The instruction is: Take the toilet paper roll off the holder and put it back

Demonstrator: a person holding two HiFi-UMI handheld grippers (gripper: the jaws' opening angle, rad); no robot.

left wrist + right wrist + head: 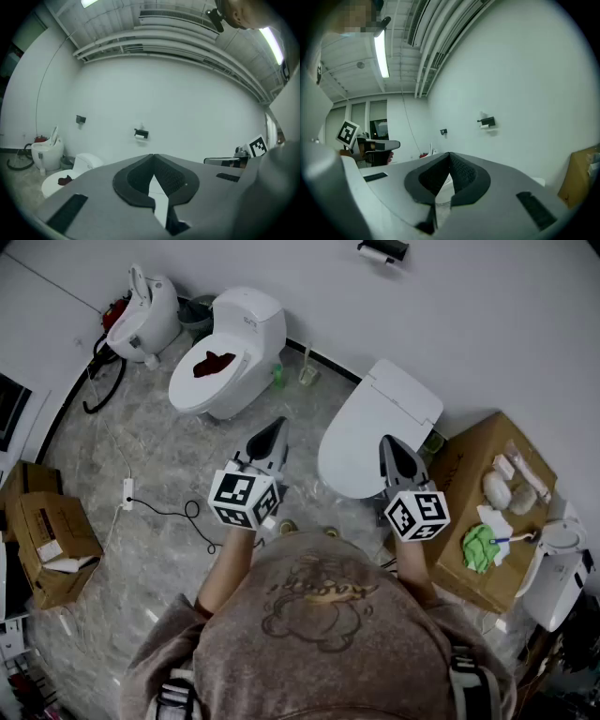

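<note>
Far left, cardboard boxes (42, 535) sit on the marbled floor (150, 446). Beyond them an open toilet (230, 348) stands against the wall (469, 324), with something dark red (214, 363) lying in its bowl. Now the left gripper (275, 432): it's held level out in front of the person, its fingers pressed together at the tips, nothing pinched between them. Between the two grippers sits a closed toilet (375, 427), lid down. On to the right gripper (390, 446), and it matches its partner: level, fingers squeezed shut, empty. Further right, a big carton (473, 474) carries a green cloth (480, 547) and a few white bits. And the one that matters, the toilet paper roll (374, 256), is up on the wall, hanging in its black holder (387, 248). It is ahead of both grippers and well apart from them, and both gripper views show it small on the wall beyond the closed tips.
</note>
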